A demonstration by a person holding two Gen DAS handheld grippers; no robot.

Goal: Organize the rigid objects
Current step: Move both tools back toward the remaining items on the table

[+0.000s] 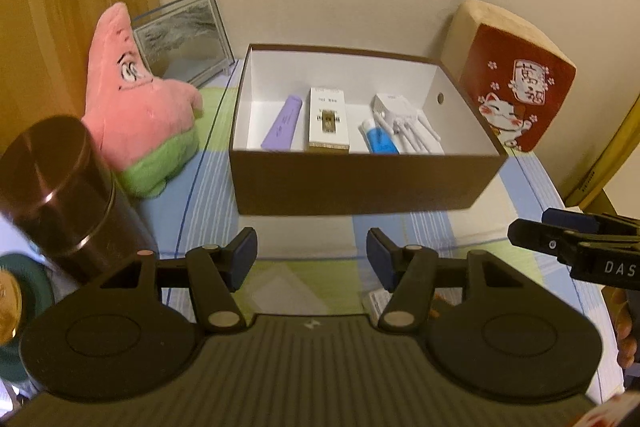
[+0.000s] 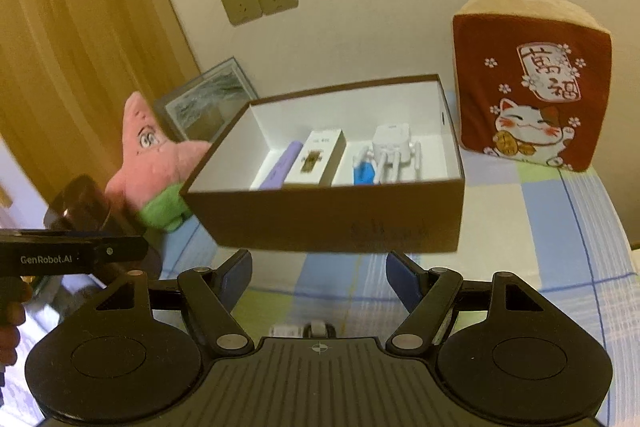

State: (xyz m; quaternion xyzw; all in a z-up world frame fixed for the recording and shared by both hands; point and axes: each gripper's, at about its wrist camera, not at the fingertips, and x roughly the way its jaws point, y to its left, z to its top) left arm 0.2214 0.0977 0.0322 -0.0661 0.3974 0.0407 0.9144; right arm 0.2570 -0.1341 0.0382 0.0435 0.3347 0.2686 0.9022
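Observation:
A brown cardboard box [image 1: 360,183] with a white inside stands on the checked cloth; it also shows in the right wrist view [image 2: 328,219]. In it lie a purple tube [image 1: 282,125], a white and gold carton [image 1: 327,121], a blue and white tube [image 1: 380,141] and a white router with antennas [image 1: 404,125]. My left gripper [image 1: 312,259] is open and empty in front of the box. My right gripper [image 2: 320,277] is open and empty, also just in front of the box. It shows side-on in the left wrist view [image 1: 520,231].
A pink star plush [image 1: 140,107] and a dark metal canister [image 1: 56,187] stand left of the box. A framed picture [image 1: 184,35] leans on the wall. A red lucky-cat cushion [image 1: 516,83] stands at the right. Small items [image 2: 300,329] lie under my right gripper.

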